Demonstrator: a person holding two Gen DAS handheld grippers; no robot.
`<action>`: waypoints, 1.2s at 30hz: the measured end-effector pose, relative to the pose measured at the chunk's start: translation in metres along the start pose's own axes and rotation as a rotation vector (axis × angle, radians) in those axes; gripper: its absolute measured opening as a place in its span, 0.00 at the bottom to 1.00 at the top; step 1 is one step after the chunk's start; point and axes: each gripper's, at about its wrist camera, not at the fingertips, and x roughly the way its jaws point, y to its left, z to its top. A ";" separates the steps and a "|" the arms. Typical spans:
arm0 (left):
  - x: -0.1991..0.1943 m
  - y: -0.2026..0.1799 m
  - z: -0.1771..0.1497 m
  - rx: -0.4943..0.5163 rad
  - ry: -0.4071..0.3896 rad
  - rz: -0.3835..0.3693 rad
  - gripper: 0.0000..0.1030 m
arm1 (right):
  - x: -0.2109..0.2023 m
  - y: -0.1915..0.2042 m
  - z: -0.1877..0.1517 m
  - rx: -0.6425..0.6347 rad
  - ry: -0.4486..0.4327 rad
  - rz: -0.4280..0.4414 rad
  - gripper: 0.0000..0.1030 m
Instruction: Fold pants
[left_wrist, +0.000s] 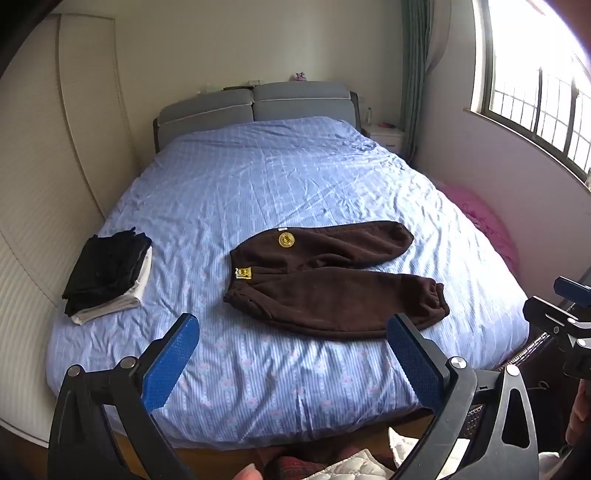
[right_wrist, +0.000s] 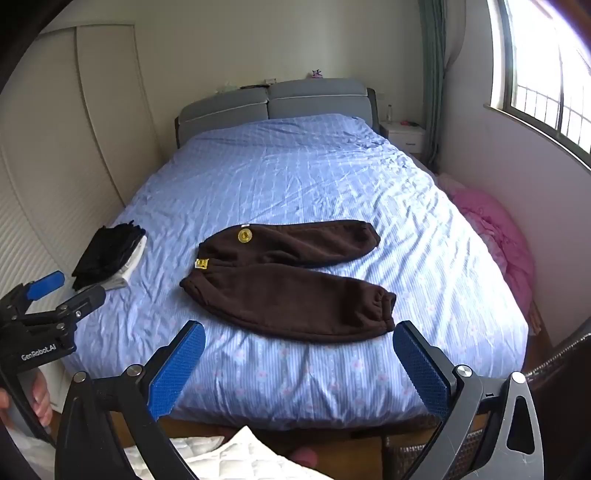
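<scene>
Dark brown fleece pants (left_wrist: 332, 280) lie spread flat on the blue bed cover (left_wrist: 280, 177), waistband to the left, both legs pointing right and splayed apart. A yellow round badge (left_wrist: 286, 239) sits near the waistband. The pants also show in the right wrist view (right_wrist: 291, 280). My left gripper (left_wrist: 291, 354) is open and empty, held above the foot of the bed, short of the pants. My right gripper (right_wrist: 299, 358) is open and empty, also short of the near leg. The left gripper also shows at the left edge of the right wrist view (right_wrist: 55, 295).
A folded stack of black and white clothes (left_wrist: 110, 273) lies on the bed's left side. A pink blanket (right_wrist: 498, 236) lies along the right edge under the window. The grey headboard (left_wrist: 258, 105) and a white nightstand (left_wrist: 386, 134) stand at the far end. Wardrobe doors stand to the left.
</scene>
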 end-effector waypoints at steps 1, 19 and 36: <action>0.000 0.001 0.000 -0.003 0.004 -0.001 1.00 | 0.000 -0.002 0.000 0.008 0.008 0.006 1.00; -0.005 -0.010 0.011 -0.002 -0.010 -0.051 1.00 | -0.007 -0.010 0.003 0.013 -0.039 0.004 1.00; -0.008 -0.014 0.019 0.007 -0.026 -0.043 1.00 | -0.007 -0.012 0.006 -0.001 -0.051 0.023 1.00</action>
